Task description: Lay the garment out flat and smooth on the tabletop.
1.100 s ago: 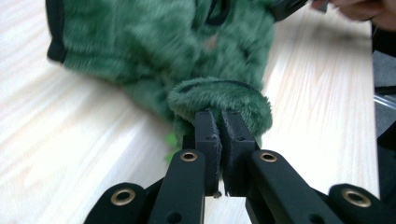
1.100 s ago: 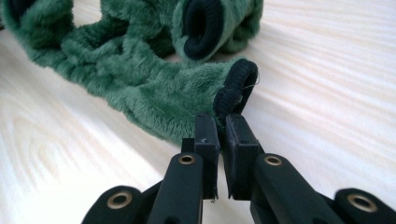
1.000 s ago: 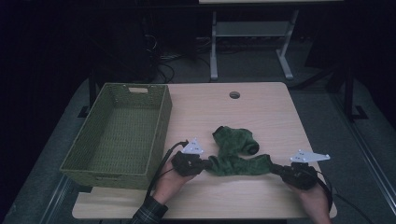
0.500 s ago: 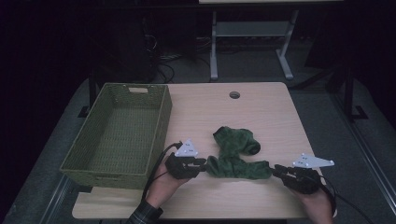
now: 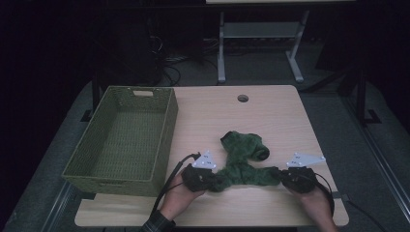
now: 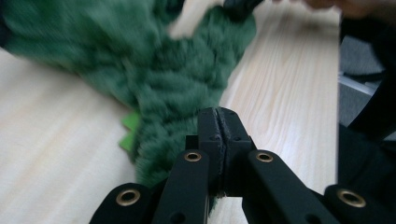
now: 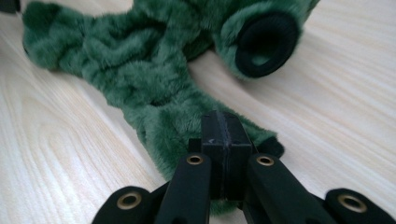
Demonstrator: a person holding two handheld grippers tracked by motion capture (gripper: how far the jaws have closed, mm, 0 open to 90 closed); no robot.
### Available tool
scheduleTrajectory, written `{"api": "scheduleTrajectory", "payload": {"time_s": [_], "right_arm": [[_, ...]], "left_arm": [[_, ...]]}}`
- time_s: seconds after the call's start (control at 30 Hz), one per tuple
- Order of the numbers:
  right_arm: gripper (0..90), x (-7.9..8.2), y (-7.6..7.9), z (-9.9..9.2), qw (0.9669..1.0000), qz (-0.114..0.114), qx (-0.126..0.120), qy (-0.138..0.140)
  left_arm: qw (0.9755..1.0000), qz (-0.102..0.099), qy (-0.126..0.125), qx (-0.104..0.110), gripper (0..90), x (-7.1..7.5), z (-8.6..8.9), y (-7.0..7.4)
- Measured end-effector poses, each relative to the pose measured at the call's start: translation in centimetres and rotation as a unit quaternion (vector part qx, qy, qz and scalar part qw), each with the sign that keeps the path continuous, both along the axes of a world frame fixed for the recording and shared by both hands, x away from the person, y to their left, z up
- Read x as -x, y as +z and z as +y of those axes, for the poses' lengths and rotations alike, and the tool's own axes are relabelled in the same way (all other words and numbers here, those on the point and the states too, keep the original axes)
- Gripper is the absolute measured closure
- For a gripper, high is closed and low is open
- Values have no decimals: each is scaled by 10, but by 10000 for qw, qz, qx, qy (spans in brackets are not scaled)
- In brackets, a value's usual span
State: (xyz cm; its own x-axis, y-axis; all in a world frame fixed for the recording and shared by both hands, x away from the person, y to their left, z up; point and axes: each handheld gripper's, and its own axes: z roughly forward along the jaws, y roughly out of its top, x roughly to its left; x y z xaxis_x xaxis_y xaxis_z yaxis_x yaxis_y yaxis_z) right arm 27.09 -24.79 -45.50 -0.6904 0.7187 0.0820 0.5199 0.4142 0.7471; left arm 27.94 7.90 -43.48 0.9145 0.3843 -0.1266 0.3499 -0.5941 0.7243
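Observation:
A fuzzy green garment (image 5: 244, 159) lies on the wooden table (image 5: 217, 111), near its front edge. One black-lined opening (image 7: 266, 44) faces the right gripper view. My left gripper (image 5: 209, 181) is shut on the garment's left end (image 6: 177, 84), its jaws (image 6: 218, 126) pressed together with fabric pinched under them. My right gripper (image 5: 284, 177) is shut on the right end (image 7: 140, 70), pile bunched around its closed tips (image 7: 223, 133). Both pairs of jaws have just been closing, with the fabric between them. The lower strip of the garment spans between the two grippers.
A green woven basket (image 5: 167, 140) stands on the table's left half, close to my left hand. A round cable hole (image 5: 242, 98) sits near the far edge. Beyond the table are a dark floor, cables and a white stand (image 5: 261, 34).
Both grippers have shifted a little inward toward the garment and closed on its two ends. The garment's lower strip now runs straight between them.

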Motion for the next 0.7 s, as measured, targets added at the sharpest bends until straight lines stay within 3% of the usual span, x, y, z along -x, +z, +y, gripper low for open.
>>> {"api": "scheduleTrajectory", "payload": {"time_s": [0.13, 0.2, 0.3, 0.37, 0.47, 0.7], "right_arm": [[896, -4, -7, 3, 9997, 150, 210, 29], [898, -7, -11, 4, 9992, 233, 334, 34], [899, -8, -12, 4, 9989, 271, 378, 39], [899, -8, -12, 4, 9988, 326, 355, -9], [900, -6, -11, 2, 9986, 327, 417, -15], [900, 13, -10, -6, 9980, 444, 456, -47]], "left_arm": [[9990, 99, 66, -441, 890, -5, 1, -18], [9986, 144, 115, -496, 896, -9, 5, -22], [9963, -36, 323, -795, 897, -15, 10, -23], [9970, 126, 350, -680, 897, -20, 16, -25], [9967, 95, 366, -719, 897, -20, 18, -24], [9975, 263, 298, -588, 897, -15, 23, -25]]}}
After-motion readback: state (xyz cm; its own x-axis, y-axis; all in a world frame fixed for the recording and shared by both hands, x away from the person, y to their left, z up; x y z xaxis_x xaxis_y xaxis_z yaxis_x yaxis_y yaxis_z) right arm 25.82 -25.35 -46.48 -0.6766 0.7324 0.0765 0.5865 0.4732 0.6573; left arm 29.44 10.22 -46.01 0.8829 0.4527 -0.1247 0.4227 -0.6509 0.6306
